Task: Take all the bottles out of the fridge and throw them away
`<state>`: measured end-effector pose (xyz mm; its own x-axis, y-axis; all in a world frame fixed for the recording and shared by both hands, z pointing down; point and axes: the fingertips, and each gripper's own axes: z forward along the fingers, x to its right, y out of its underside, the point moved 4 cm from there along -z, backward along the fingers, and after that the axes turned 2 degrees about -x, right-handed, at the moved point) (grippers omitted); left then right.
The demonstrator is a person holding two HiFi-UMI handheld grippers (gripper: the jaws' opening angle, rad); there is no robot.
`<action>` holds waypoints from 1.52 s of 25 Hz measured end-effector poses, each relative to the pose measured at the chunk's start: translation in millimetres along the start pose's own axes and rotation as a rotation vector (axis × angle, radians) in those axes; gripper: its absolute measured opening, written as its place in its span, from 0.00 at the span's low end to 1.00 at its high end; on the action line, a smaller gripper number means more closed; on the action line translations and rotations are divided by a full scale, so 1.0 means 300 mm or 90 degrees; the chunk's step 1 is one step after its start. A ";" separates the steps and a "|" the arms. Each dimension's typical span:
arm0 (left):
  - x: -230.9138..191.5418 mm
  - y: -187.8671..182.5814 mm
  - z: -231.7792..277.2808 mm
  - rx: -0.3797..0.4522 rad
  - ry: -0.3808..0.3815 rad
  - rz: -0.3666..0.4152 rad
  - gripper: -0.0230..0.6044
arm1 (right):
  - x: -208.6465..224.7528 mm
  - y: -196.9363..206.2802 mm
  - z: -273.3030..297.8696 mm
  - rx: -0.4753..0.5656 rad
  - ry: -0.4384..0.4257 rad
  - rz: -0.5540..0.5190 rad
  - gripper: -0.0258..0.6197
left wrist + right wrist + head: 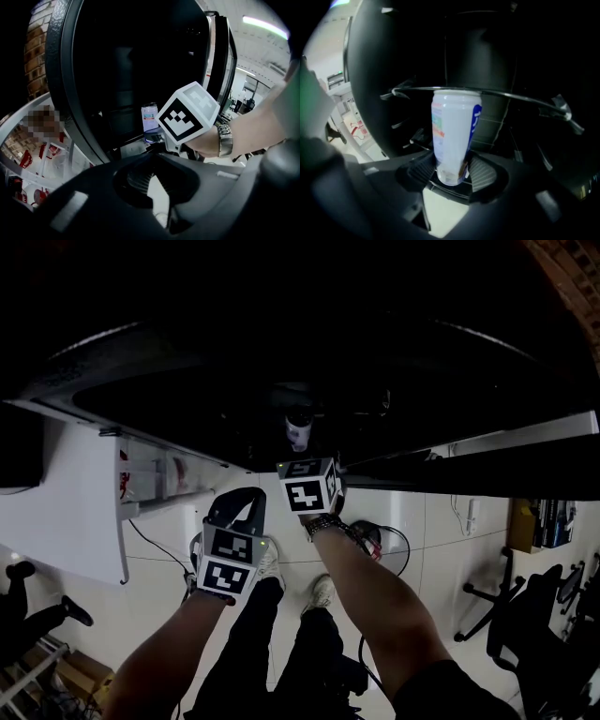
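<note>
A white bottle with a blue and orange label stands upright in the dark fridge, behind a thin wire rail. My right gripper reaches in, and its ribbed pads press on both sides of the bottle near its base. The left gripper view shows the same bottle just past the right gripper's marker cube. My left gripper hangs lower, outside the fridge above the floor, with its jaws together and nothing in them.
The white fridge door stands open at the left with red-printed items on its shelves. Below are a white tiled floor, cables, my legs and shoes. Black office chairs stand at the right.
</note>
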<state>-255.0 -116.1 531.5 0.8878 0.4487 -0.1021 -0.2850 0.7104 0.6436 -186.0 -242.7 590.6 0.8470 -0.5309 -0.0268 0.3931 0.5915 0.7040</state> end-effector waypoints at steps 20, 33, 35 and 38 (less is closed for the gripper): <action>0.275 0.014 -0.053 -0.005 0.012 0.041 0.04 | 0.000 0.277 -0.355 -0.001 -0.024 -0.002 0.36; 0.737 0.079 0.044 -0.053 0.087 0.097 0.04 | 0.213 0.720 -0.723 -0.080 0.011 0.056 0.36; 0.806 0.083 0.064 -0.058 0.097 0.107 0.04 | 0.245 0.782 -0.763 -0.087 0.016 0.067 0.36; 0.911 0.096 0.093 -0.067 0.113 0.118 0.04 | 0.289 0.877 -0.820 -0.100 0.023 0.083 0.36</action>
<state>-10.4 12.0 543.4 0.7424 0.6577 -0.1273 -0.4811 0.6556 0.5820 78.9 16.0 599.0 0.9054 -0.4236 0.0298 0.3283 0.7427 0.5836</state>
